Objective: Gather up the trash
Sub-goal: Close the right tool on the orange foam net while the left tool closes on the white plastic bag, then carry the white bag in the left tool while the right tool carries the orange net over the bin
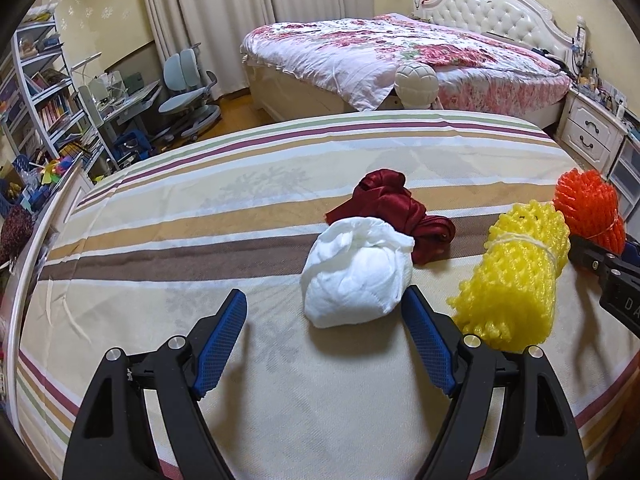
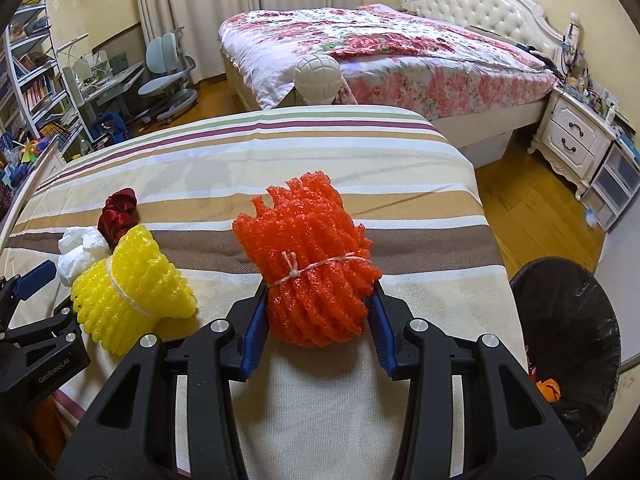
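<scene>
Several pieces of trash lie on a striped mattress [image 1: 200, 240]. A white crumpled wad [image 1: 356, 272] sits just ahead of my left gripper [image 1: 324, 308], whose jaws stand open on either side of its near end without touching it. Behind it lies a dark red cloth [image 1: 394, 210]. A yellow foam net bundle [image 1: 516, 276] tied with string lies to the right. My right gripper [image 2: 318, 300] is shut on the orange foam net bundle [image 2: 308, 256], both blue pads pressing its sides. The yellow bundle [image 2: 128, 292] and white wad [image 2: 80, 252] appear at its left.
A black-lined trash bin [image 2: 572, 352] stands off the mattress's right edge with an orange scrap inside. Beyond are a floral-covered bed [image 2: 380, 52], a white nightstand [image 2: 576, 136], a desk with chair [image 1: 180, 88] and a bookshelf [image 1: 36, 92]. A white bedpost knob [image 1: 416, 84] rises at the far edge.
</scene>
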`<state>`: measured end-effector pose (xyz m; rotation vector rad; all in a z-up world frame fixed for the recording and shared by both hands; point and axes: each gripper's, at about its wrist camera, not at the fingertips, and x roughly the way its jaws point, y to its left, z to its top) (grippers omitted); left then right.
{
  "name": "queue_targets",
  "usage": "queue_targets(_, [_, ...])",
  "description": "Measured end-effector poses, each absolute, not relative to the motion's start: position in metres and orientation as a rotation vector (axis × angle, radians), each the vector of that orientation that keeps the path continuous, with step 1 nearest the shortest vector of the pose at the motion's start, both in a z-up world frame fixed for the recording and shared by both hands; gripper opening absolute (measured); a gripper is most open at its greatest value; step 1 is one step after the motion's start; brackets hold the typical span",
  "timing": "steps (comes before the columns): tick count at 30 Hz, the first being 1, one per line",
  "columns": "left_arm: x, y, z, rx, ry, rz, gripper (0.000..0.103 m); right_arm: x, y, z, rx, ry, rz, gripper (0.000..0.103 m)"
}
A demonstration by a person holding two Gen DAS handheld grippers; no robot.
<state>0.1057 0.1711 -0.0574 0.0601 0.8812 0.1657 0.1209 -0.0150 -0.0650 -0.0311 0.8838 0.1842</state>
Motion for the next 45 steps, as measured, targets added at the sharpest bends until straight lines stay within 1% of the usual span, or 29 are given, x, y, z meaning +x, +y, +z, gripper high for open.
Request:
queue_targets(6, [0.113,0.17,-0.056,0.043,0.878,0.142,0.077,0.12,-0.015,-0.066,-0.041,0.884,0.181,0.044])
queue_targets(7, [0.114,0.171,-0.056,0.035,0.879,0.136,0.074,0.12,-0.015,-0.066,-0.042,0.884,0.18,0.044])
queue_targets(8, [0.115,0.172,-0.057,0.028,0.885,0.13,0.065,0.12,-0.015,-0.066,-0.044,0.884,0.179,0.044])
queue_targets(10, [0.117,0.173,-0.057,0.01,0.888,0.111,0.059,0.12,-0.015,-0.066,-0.048,0.884,0.178,0.044])
queue_targets(12, [0.117,0.172,-0.056,0.01,0.887,0.103,0.05,0.12,-0.014,-0.066,-0.054,0.885,0.176,0.044])
queue_targets(15, [0.116,0.168,-0.055,0.028,0.881,0.097,0.045,0.12,-0.014,-0.066,-0.057,0.885,0.174,0.044])
queue_targets(21, [0.114,0.17,-0.055,0.015,0.876,0.097,0.042,0.12,-0.014,-0.065,-0.056,0.882,0.175,0.043])
queue_targets(29, [0.1,0.172,-0.048,-0.003,0.841,0.125,0.041,0.111,-0.013,-0.062,-0.067,0.868,0.175,0.042])
queue_targets(45, [0.04,0.157,-0.04,-0.045,0.791,0.147,0.042,0.041,-0.032,-0.057,-0.06,0.828,0.189,0.042])
